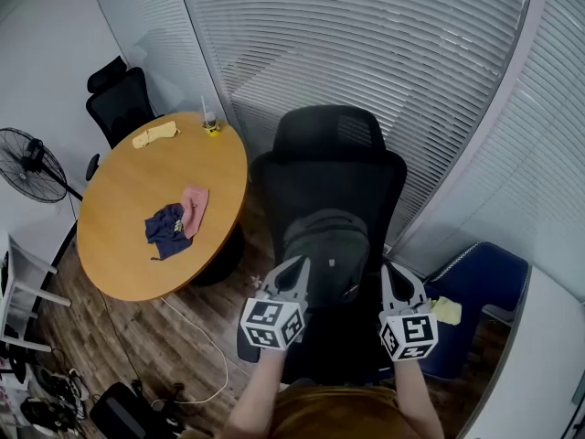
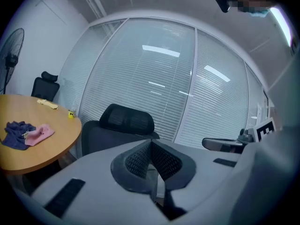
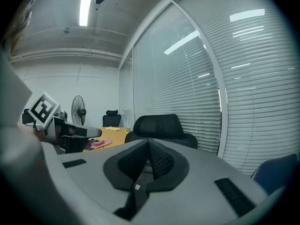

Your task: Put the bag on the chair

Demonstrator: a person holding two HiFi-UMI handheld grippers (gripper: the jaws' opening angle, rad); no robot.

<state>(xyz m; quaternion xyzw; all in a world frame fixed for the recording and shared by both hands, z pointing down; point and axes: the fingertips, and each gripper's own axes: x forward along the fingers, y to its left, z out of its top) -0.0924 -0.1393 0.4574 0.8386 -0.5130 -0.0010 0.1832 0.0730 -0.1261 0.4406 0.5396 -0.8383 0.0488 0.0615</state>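
- Black office chair sits at the centre of the head view, and the bag, a dark grey-green pack, rests on its seat, propped against the backrest.
- By that look, the placing itself seems done. What may be left is only to draw both tools clear.
- At 7 o'clock of the bag, the left gripper has its tips just beside the bag. Its own view shows the two mesh pads meeting at the tip with nothing between them.
- At 4 o'clock of the bag, the right gripper is likewise closed and empty, its pads pressed together.
- Whether either tip touches the bag's fabric cannot be told.
- At 10 o'clock stands a round wooden table carrying a blue cloth touching a pink cloth, with a yellow cloth near the far rim.
- A second chair sits beyond the table, and a fan is at 9 o'clock.
- Slatted blinds line the curved glass wall from 12 to 3 o'clock.
- Dark plank floor has a cable trailing at 7 o'clock.
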